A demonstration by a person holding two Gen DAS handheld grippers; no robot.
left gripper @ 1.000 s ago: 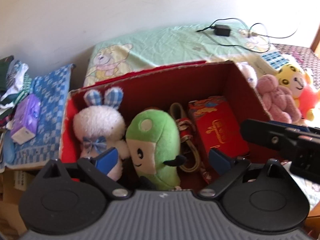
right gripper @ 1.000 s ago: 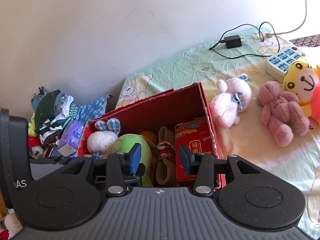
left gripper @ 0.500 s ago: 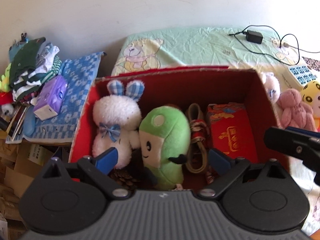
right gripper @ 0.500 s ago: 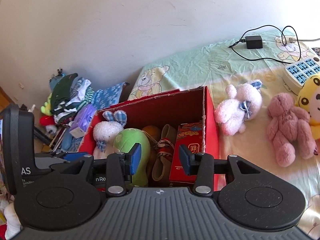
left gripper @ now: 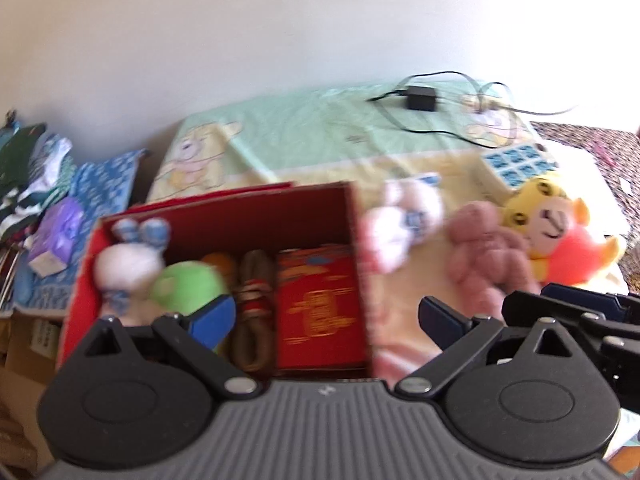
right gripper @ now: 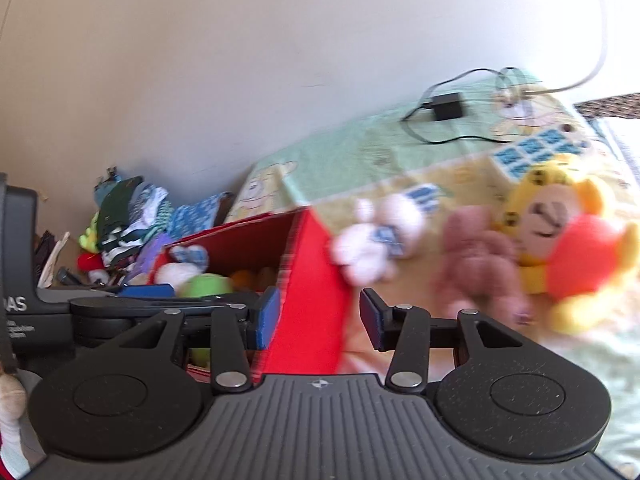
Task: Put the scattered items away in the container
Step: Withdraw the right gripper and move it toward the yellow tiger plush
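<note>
A red cardboard box (left gripper: 352, 216) (right gripper: 316, 264) stands on the bed and holds a white bunny (left gripper: 124, 260), a green plush (left gripper: 188, 284), a strap and a red packet (left gripper: 320, 312). To its right lie a pale pink bunny (left gripper: 400, 220) (right gripper: 372, 240), a mauve bear (left gripper: 484, 252) (right gripper: 476, 268) and a yellow tiger plush (left gripper: 548, 224) (right gripper: 560, 232). My left gripper (left gripper: 326, 318) is open and empty above the box's right wall. My right gripper (right gripper: 320, 316) is open and empty over the box's right side, near the pink bunny.
A charger with cables (left gripper: 420, 98) and a blue-keyed device (left gripper: 516, 160) lie at the far side of the bed. Folded clothes (left gripper: 32, 172) and a purple pack (left gripper: 56, 228) sit left of the box. A white wall is behind.
Both grippers have swung right, from over the box's middle toward its right wall and the plush toys on the bed. Both stay open and empty. The views are motion-blurred.
</note>
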